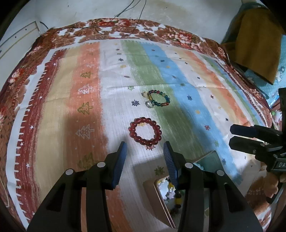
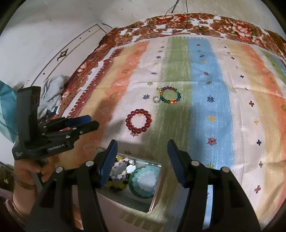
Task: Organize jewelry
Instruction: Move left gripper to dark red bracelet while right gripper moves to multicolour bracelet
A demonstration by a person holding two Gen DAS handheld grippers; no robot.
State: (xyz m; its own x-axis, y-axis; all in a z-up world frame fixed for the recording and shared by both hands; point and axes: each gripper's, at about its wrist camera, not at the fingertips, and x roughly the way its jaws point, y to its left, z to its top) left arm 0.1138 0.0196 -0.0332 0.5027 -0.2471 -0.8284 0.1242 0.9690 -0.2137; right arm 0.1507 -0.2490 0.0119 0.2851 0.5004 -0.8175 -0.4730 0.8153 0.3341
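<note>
Fingers (image 1: 121,160) above striped cloth (image 1: 85,100), white wall (image 1: 71,10) behind.

Bed covered by a striped cloth (image 2: 205,71) with orange, white, green, blue and tan bands, small trees and snowflakes printed on it; a brown floral blanket (image 2: 178,23) shows round its far edge. On the cloth: red bead bracelet (image 2: 138,121), flat on the white band. Just beyond it, apart, a multicoloured bead bracelet (image 2: 170,95) with a small clear charm (image 2: 156,99). Near edge: open metal tin (image 2: 157,194) holding bead jewelry. Thin black cable (image 1: 125,21) trails over the floral blanket.
</note>
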